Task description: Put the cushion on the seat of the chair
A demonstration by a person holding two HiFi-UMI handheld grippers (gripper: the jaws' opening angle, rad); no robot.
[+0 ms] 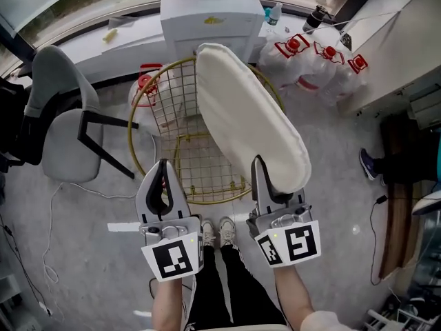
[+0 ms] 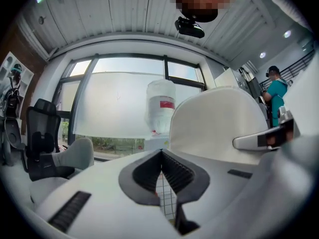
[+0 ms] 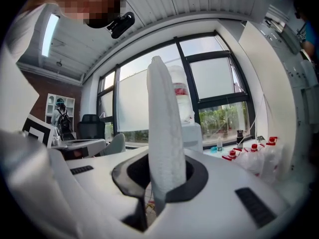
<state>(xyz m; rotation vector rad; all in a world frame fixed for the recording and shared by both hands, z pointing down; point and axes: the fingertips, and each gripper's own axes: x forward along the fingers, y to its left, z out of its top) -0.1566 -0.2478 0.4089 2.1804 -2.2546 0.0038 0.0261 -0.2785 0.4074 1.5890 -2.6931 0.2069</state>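
A long white cushion (image 1: 248,116) stands on edge above the gold wire chair (image 1: 172,102), slanting from the chair's back down toward me. My right gripper (image 1: 260,164) is shut on the cushion's near end. In the right gripper view the cushion (image 3: 164,133) rises upright from between the jaws of the right gripper (image 3: 167,169). My left gripper (image 1: 164,167) hovers beside it over the front left rim of the chair's seat (image 1: 207,174), shut and holding nothing. In the left gripper view its jaws (image 2: 161,154) meet at the tips, with the cushion (image 2: 214,123) to their right.
A grey office chair (image 1: 62,129) stands to the left. A white water dispenser (image 1: 210,16) is behind the wire chair, with packed water bottles (image 1: 317,61) to its right. My feet (image 1: 217,233) are just before the chair. A cable (image 1: 48,254) lies on the floor at left.
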